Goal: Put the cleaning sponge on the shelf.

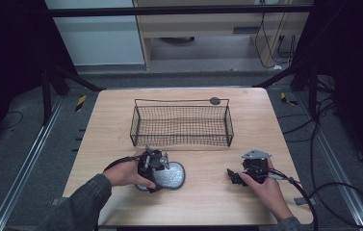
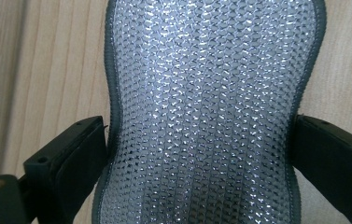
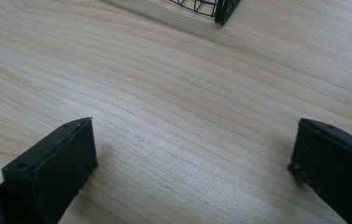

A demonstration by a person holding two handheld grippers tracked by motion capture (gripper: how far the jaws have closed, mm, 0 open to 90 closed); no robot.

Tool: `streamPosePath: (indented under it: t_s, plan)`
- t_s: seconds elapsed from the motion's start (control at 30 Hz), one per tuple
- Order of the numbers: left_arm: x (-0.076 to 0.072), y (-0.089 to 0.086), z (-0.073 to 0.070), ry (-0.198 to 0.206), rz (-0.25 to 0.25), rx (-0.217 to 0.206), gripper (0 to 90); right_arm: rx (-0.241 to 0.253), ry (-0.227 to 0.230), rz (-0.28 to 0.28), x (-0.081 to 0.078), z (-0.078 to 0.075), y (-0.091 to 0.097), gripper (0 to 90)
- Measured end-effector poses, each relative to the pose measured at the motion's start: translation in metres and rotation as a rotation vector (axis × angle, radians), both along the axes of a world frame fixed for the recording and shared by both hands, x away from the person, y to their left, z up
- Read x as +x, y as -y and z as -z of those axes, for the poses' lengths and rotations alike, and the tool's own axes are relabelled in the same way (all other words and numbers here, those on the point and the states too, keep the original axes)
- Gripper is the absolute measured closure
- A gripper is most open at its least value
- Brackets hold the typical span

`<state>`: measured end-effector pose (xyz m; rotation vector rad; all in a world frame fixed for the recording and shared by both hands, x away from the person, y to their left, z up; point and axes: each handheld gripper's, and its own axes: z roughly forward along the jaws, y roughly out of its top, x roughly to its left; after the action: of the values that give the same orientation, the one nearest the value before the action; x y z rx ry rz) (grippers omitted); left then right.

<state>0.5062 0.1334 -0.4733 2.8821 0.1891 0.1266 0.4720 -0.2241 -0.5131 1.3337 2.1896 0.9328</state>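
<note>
Left gripper (image 1: 156, 174) straddles the waist of the silver pad (image 2: 206, 107) lying flat on the table (image 1: 208, 202) near the basket (image 1: 181, 126) — jaws wide, barely at its edges, no squeeze evident — while the right gripper (image 1: 234, 177) idles open over bare wood, leaving room.

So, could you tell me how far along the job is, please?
Done: nothing yet; the basket is empty. In hand: the left tool straddles the silver pad at its waist, flat on the table; grip unclear. The right tool rests open. Left: probably lifting the pad into the basket.
</note>
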Motion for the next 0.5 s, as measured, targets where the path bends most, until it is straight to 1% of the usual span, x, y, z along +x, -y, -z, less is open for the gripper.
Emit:
streamPosePath:
  t_s: [0.13, 0.27, 0.3, 0.43, 0.5]
  plan:
    - [0.0027, -0.0003, 0.0014, -0.006, -0.008, -0.005, 1.5, 0.0, 0.0, 0.0, 0.0, 0.0, 0.0, 0.4]
    - [0.0047, -0.0007, 0.0054, -0.02, -0.011, 0.005, 0.0, 0.0, 0.0, 0.0, 0.0, 0.0, 0.0, 0.4]
    - [0.0061, -0.0012, 0.0059, -0.031, -0.019, 0.001, 0.0, 0.0, 0.0, 0.0, 0.0, 0.0, 0.0, 0.4]
    - [0.0065, -0.0012, 0.0059, -0.036, -0.019, -0.002, 0.1, 0.0, 0.0, 0.0, 0.0, 0.0, 0.0, 0.4]
    - [0.0066, -0.0013, 0.0054, -0.04, -0.02, -0.003, 2.0, 0.0, 0.0, 0.0, 0.0, 0.0, 0.0, 0.4]
